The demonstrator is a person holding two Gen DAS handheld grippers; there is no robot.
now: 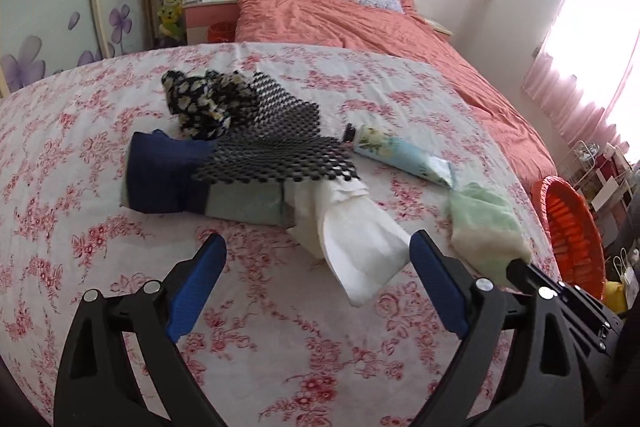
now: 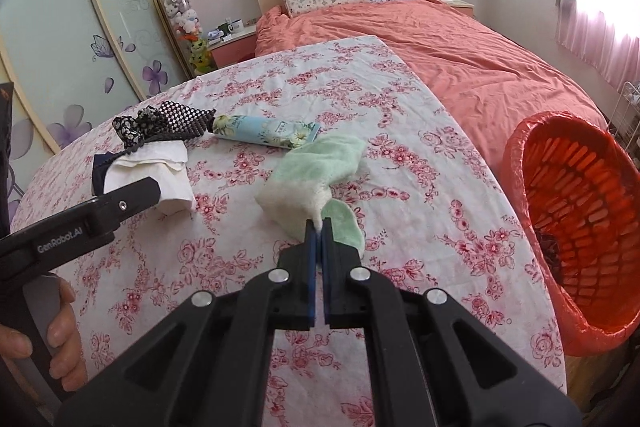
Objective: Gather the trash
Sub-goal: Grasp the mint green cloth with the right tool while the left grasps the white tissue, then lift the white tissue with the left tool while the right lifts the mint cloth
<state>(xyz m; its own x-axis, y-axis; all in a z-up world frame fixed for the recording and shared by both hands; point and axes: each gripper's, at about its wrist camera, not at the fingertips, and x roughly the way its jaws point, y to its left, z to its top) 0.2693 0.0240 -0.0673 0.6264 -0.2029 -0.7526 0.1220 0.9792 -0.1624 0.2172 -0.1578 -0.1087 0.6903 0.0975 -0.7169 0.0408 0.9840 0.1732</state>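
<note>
Right wrist view: right gripper [image 2: 319,227] pinches the cloth [image 2: 316,167], left gripper [image 1: 316,259] gapes empty, so next comes carrying it to the bin [image 2: 576,211].

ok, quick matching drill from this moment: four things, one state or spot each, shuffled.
1. left gripper
2. right gripper
3. tube
4. bin

a. lying flat on the floral cloth
b. past the table's right edge, red liner
c. shut on the green cloth
d. open, by the white tissue

Pairs: 1-d, 2-c, 3-a, 4-b
</note>
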